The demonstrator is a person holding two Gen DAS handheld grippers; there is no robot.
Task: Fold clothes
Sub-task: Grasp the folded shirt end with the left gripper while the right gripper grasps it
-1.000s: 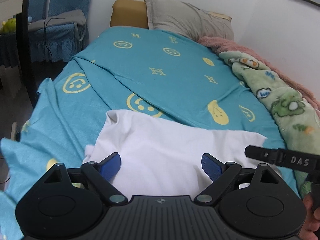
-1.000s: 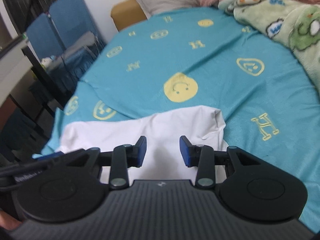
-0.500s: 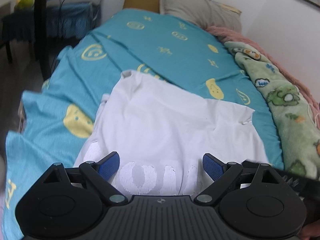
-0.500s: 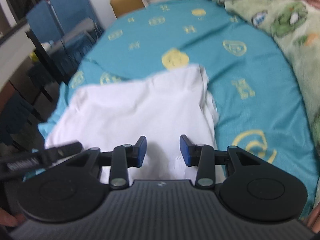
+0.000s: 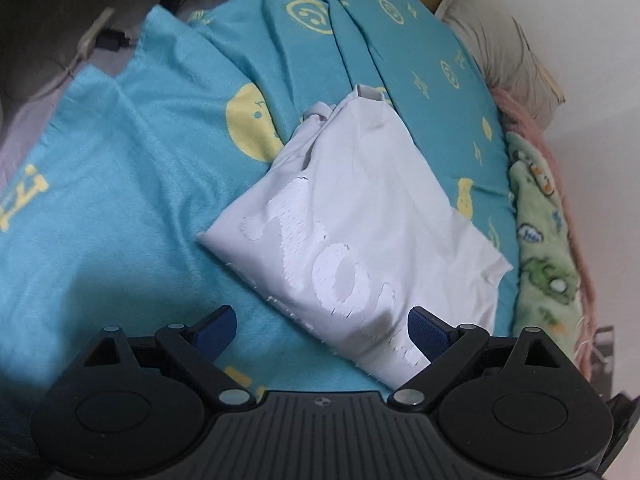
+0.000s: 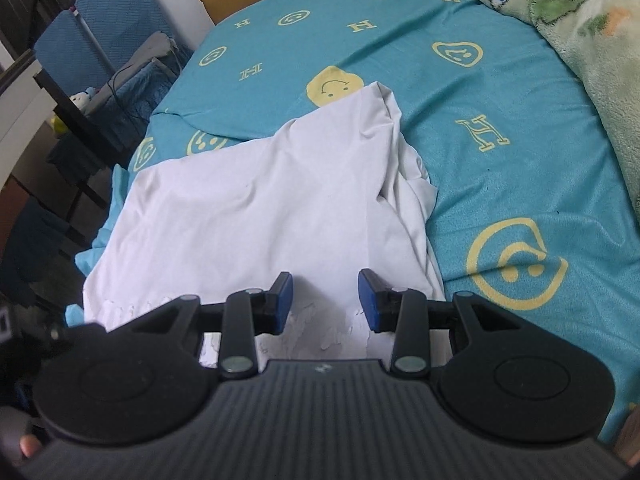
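A white T-shirt with a cracked white print lies folded on the teal bedsheet. It also shows in the right wrist view, with a bunched fold at its far right. My left gripper is open wide and empty, hovering over the shirt's near edge, its right finger above the cloth. My right gripper is open partway and empty, above the shirt's near printed edge.
A green cartoon blanket and pink cover lie along the wall side; the blanket also shows in the right wrist view. A grey pillow sits at the head. Blue chairs and a dark table stand beyond the bed's left edge.
Both grippers have pulled back and risen, so more of the shirt shows. The left view has swung left and tilted down. Both stay open.
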